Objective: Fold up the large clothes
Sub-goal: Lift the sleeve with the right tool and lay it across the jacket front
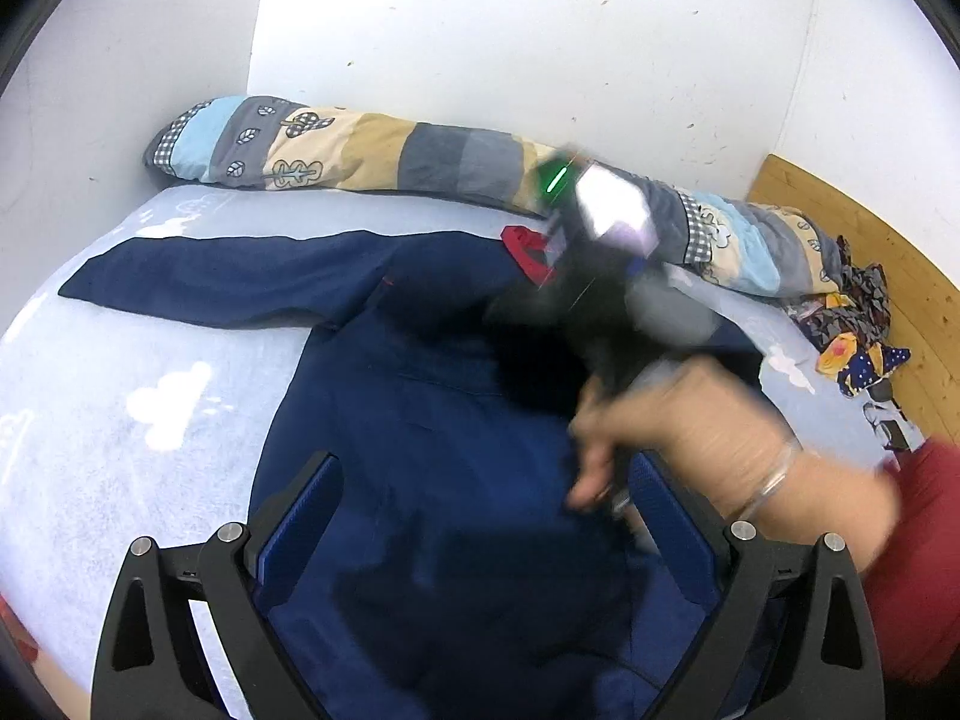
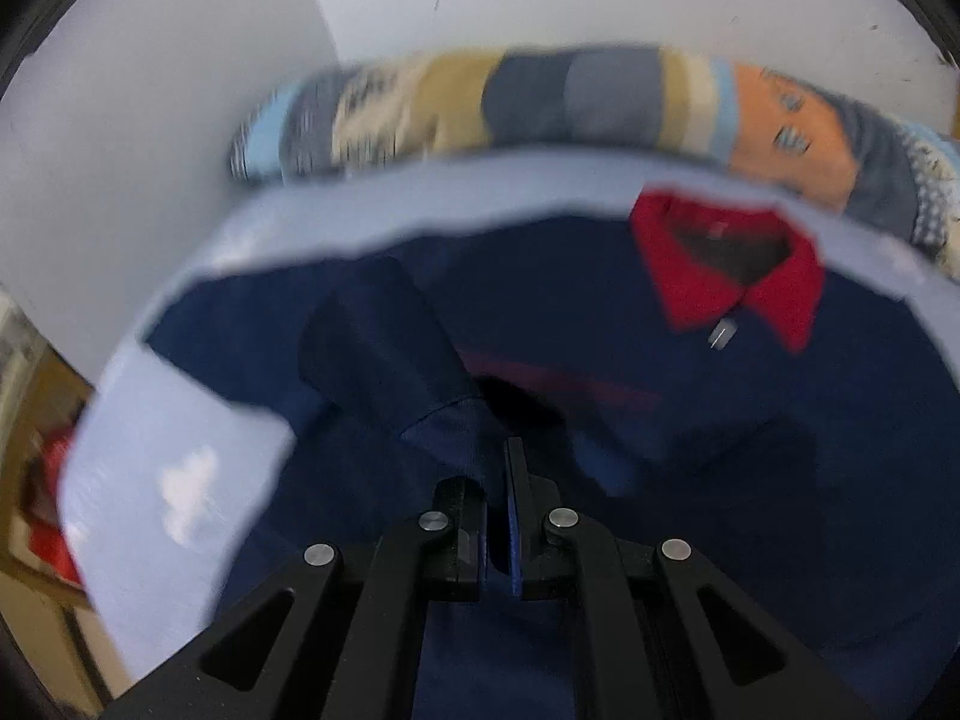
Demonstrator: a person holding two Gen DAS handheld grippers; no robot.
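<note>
A navy sweater (image 1: 432,396) with a red collar (image 2: 690,288) lies spread on the bed, one sleeve (image 1: 228,276) stretched out to the left. My left gripper (image 1: 486,492) hovers open over the sweater's lower body, with nothing between its blue pads (image 1: 300,522). In the left wrist view my right gripper (image 1: 540,324) is motion-blurred near the collar, held by a hand (image 1: 690,420) wearing a bracelet. The right wrist view shows that gripper (image 2: 495,462) shut on the cuff of the other sleeve (image 2: 384,354), which is folded across the sweater's chest.
A rolled patchwork quilt (image 1: 372,150) lies along the white wall behind the sweater. The light blue sheet (image 1: 120,396) has white cloud prints. A heap of patterned clothes (image 1: 858,324) sits at the right beside a wooden board (image 1: 888,252). The person's red sleeve (image 1: 924,540) is at the right edge.
</note>
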